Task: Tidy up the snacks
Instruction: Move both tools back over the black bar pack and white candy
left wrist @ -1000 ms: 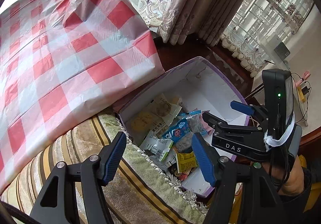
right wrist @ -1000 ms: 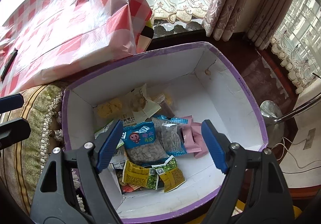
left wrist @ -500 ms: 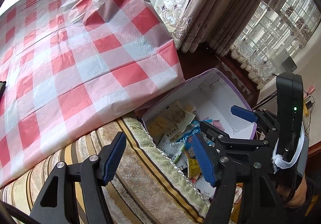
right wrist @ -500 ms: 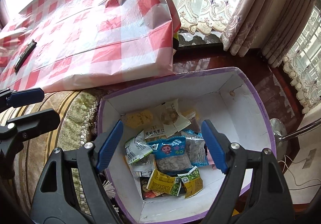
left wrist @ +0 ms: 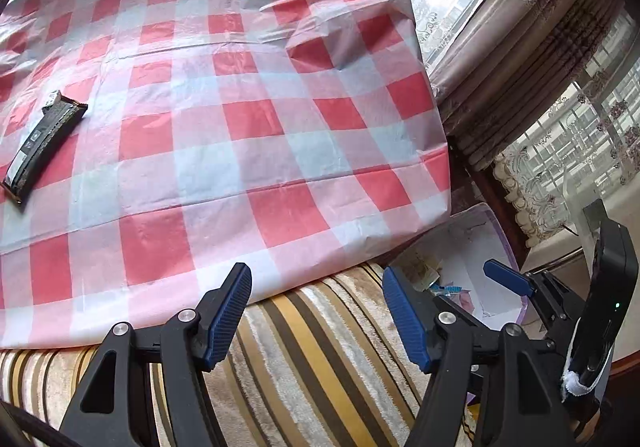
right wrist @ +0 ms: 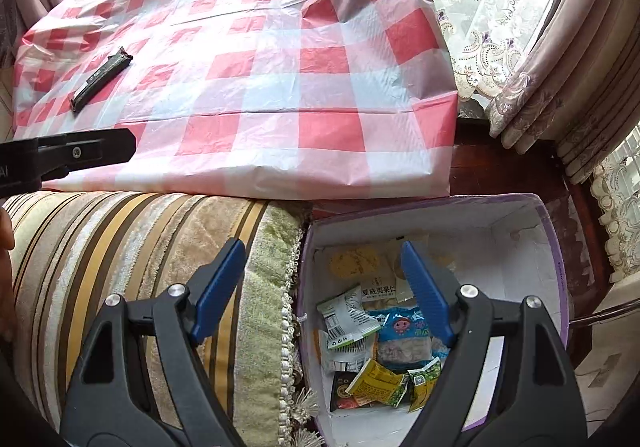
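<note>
A dark snack bar point(left wrist: 42, 145) point(right wrist: 102, 78) lies alone on the red-and-white checked tablecloth point(left wrist: 240, 119) point(right wrist: 260, 79), far left. A white box with a purple rim point(right wrist: 556, 267) point(left wrist: 508, 247) holds several snack packets point(right wrist: 384, 331). My left gripper point(left wrist: 316, 311) is open and empty over the striped cushion point(left wrist: 320, 367) at the cloth's near edge. My right gripper point(right wrist: 322, 287) is open and empty, straddling the cushion's fringe and the box's left wall. The right gripper's fingers point(left wrist: 506, 283) show at right in the left wrist view; the left gripper's finger point(right wrist: 68, 153) shows at left in the right wrist view.
The striped cushion point(right wrist: 140, 267) lies between the table and me. Curtains point(left wrist: 520, 47) point(right wrist: 560, 87) hang behind. Dark wooden furniture point(right wrist: 520, 175) runs beside the box. A person's hand point(right wrist: 5, 239) shows at the left edge.
Both grippers have swung left, away from the box and toward the checked cloth. The box has slid to the right in both views, and the dark bar has come into view.
</note>
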The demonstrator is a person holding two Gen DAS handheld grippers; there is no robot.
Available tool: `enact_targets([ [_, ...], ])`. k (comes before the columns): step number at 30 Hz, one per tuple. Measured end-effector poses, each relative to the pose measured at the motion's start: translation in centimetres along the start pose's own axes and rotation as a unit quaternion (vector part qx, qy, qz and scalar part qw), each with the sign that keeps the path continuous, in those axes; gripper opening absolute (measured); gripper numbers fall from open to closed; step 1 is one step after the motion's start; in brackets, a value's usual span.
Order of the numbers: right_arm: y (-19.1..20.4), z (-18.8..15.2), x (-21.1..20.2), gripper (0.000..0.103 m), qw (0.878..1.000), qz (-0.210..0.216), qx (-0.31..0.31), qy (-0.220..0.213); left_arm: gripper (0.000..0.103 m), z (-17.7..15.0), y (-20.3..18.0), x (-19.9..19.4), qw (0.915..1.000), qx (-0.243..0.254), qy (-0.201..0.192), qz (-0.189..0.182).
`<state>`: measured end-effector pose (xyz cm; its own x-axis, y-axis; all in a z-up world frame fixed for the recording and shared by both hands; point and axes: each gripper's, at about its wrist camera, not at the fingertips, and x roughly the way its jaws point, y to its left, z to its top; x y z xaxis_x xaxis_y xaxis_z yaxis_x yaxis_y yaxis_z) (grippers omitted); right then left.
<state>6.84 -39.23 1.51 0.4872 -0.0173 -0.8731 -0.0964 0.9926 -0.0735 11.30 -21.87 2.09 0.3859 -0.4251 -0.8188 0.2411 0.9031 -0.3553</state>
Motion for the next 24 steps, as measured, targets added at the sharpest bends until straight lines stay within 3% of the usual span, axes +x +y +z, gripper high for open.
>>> enact_targets([
  [9,3.6,1.7,0.4,0.082,0.999,0.020,-0.029,-0.005,0.069,1.4,8.1,-2.3,0.9971,-0.058,-0.036,0.035],
  [18,7.5,3.8,0.9,0.082,0.997,0.053,-0.049,-0.018,0.069,3.9,16.3,-4.6,0.9902,-0.085,-0.080,0.077],
  [21,8.6,4.4,1.3,0.082,0.996,0.066,-0.055,-0.017,0.077,4.9,18.5,-5.1,0.9882,-0.087,-0.093,0.085],
  [24,9.7,4.6,1.8,0.082,0.995,0.075,-0.063,-0.013,0.080,6.1,20.1,-5.0,0.9884,-0.057,-0.099,0.100],
])
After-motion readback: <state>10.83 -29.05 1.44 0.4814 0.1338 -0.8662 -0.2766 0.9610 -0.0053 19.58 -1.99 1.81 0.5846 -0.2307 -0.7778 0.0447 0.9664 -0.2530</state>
